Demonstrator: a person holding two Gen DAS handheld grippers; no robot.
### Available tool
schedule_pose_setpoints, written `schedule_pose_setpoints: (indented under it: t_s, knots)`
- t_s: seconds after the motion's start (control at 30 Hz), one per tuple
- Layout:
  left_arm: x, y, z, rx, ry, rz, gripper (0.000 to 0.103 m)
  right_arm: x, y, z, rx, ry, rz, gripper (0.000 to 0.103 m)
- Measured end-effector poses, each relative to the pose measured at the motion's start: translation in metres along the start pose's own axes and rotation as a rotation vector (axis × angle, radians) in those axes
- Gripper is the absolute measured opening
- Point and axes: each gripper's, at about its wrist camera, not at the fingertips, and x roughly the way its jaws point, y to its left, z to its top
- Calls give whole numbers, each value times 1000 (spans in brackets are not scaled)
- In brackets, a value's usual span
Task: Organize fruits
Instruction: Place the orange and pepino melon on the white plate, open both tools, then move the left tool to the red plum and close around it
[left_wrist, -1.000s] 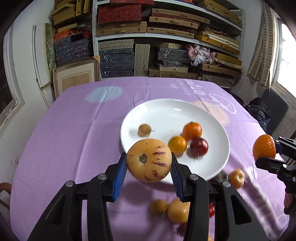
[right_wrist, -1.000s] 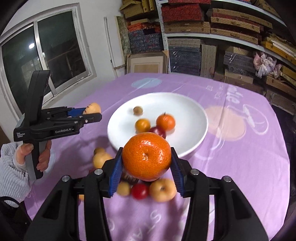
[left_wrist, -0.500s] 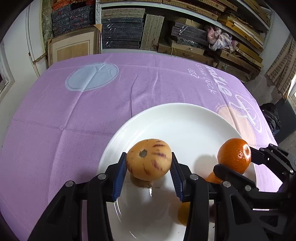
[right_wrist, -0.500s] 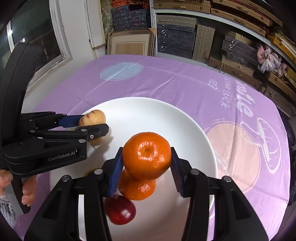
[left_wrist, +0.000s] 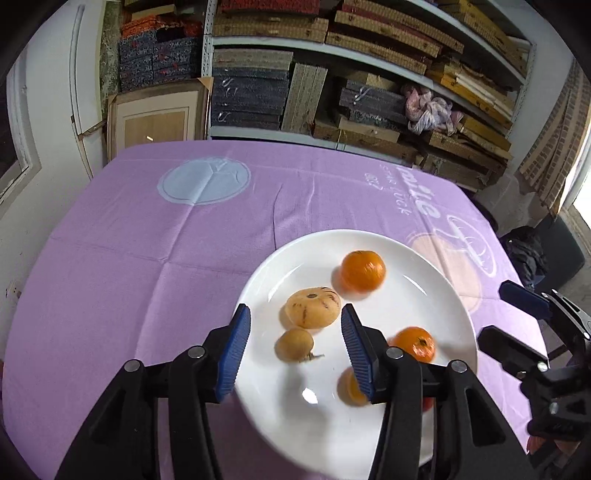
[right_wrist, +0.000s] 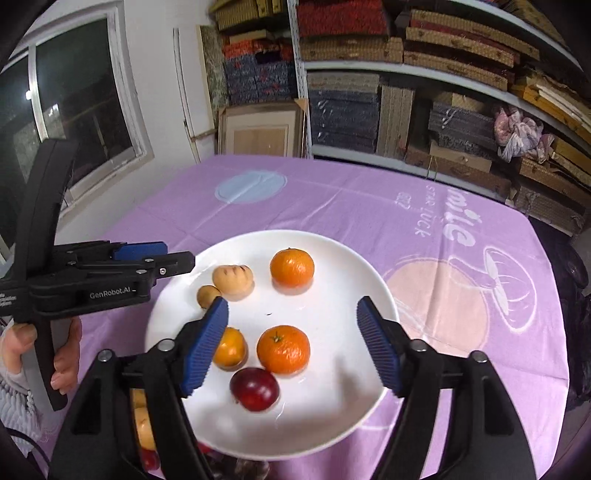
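Note:
A white plate (left_wrist: 424, 295) (right_wrist: 332, 295) rests on the purple tablecloth. On it lie a striped yellow melon (left_wrist: 313, 308) (right_wrist: 232, 278), a small tan fruit (left_wrist: 294, 345) (right_wrist: 207, 295), an orange (left_wrist: 363, 270) (right_wrist: 291, 267) at the far side, a second orange (right_wrist: 283, 349), a yellow-orange fruit (right_wrist: 229, 349) and a red plum (right_wrist: 254, 388). My left gripper (left_wrist: 295, 350) (right_wrist: 162, 258) hovers just short of the melon; its jaws are opening and its pads touch nothing. My right gripper (right_wrist: 291, 349) (left_wrist: 517, 321) hangs over the plate's near half with jaws opening wide and holds nothing.
More loose fruits (right_wrist: 142, 424) lie on the cloth under the plate's near left edge. A person's hand (right_wrist: 62, 354) holds the left gripper's handle. Shelves of stacked boxes (left_wrist: 332, 92) stand behind the table, and a window (right_wrist: 74, 103) is at the left.
The left gripper has let go of the striped melon and the right has let go of the orange. Both fruits now lie on the plate. Both sets of jaws stand wider.

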Motion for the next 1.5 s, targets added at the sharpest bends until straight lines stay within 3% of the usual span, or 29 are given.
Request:
schedule_pose_setpoints:
  t_s: [0.03, 0.07, 0.17, 0.27, 0.37, 0.43, 0.53, 0.57, 0.73, 0.9, 1.13, 1.5]
  knots:
    - [-15, 1, -9, 5, -17, 2, 61, -22, 2, -11, 5, -44, 7, 93]
    - [-31, 2, -21, 15, -41, 10, 65, -41, 4, -24, 10, -83, 9, 96]
    - [-67, 0, -68, 49, -89, 38, 72, -87, 12, -74, 17, -163, 19, 97]
    - [-87, -4, -124, 82, -93, 36, 72, -110, 19, -128, 48, -203, 34, 99]
    - [-100, -13, -174, 113, -96, 18, 73, -113, 25, -169, 65, -183, 47, 99]
    - [-106, -20, -201, 148, -100, 15, 73, -103, 24, -175, 70, -103, 59, 99]
    - [-104, -32, -227, 206, -81, -6, 80, -99, 17, -178, 120, -101, 70, 99]
    - [-104, -36, -231, 221, -90, -16, 84, -99, 15, -179, 136, -95, 75, 99]
    - [-99, -51, -241, 298, -88, -29, 86, -95, 3, -179, 202, -80, 83, 99]
    - [-94, -50, -242, 285, -52, -69, 86, -87, 0, -179, 223, -45, 97, 99]
    - [-90, -59, -247, 316, -15, -143, 62, -83, 3, -179, 219, -23, 98, 99]
    - [-86, -66, -257, 324, 39, -204, 62, -82, 10, -179, 192, -17, 121, 99]
